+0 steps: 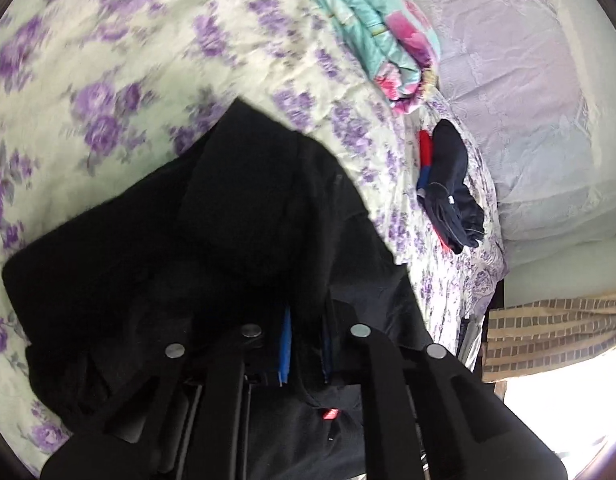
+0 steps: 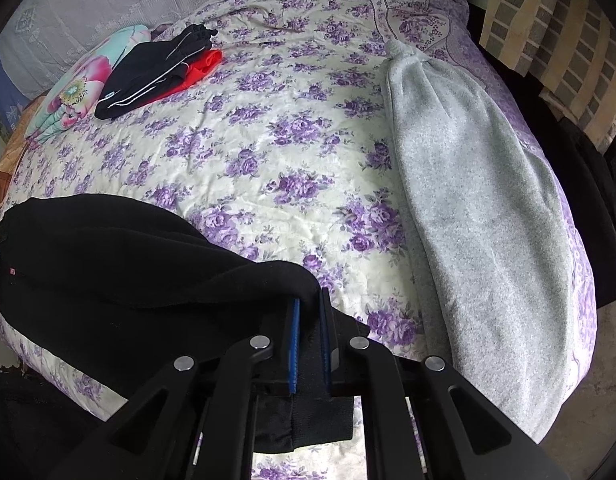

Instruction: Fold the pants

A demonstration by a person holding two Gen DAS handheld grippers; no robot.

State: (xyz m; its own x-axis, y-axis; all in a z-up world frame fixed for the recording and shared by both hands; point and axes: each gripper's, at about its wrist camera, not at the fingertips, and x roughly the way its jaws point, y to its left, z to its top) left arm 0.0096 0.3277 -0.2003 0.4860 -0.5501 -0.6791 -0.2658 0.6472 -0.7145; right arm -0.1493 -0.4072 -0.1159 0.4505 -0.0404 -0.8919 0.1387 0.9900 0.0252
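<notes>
Black pants (image 1: 196,216) hang bunched between both grippers above the purple-flowered bedspread (image 1: 108,60). My left gripper (image 1: 304,344) is shut on the black cloth, which covers most of its blue pads. In the right wrist view the black pants (image 2: 108,264) stretch to the left, with a small red tag at their far end. My right gripper (image 2: 309,320) is shut on a fold of them between its blue pads (image 2: 295,344), low over the bedspread (image 2: 268,140).
Grey sweatpants (image 2: 479,220) lie lengthwise along the bed's right side. A folded stack of dark and red clothes (image 2: 156,72) sits beside a rolled floral blanket (image 2: 76,88) at the far left; both show in the left wrist view (image 1: 447,184).
</notes>
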